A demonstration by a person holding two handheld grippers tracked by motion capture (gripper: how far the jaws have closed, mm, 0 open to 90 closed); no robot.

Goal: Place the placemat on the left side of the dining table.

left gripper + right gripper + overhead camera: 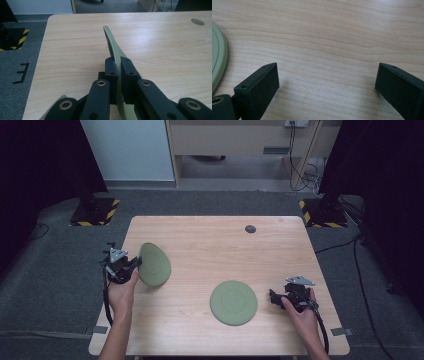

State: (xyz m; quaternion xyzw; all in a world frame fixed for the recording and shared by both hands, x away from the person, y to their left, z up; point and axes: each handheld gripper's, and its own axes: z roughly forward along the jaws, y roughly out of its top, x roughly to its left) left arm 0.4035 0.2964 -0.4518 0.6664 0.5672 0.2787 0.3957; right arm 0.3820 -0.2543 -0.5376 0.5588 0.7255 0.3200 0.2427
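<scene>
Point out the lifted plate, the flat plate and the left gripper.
lifted plate [154, 265]: high view, its tilted green face.
flat plate [233, 302]: high view, its centre.
left gripper [119, 75]: left gripper view, between fingertips clamping the rim.

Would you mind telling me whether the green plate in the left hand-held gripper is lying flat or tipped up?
Tipped up: the round green plate stands on edge, clamped at its rim by the left hand-held gripper.
</scene>
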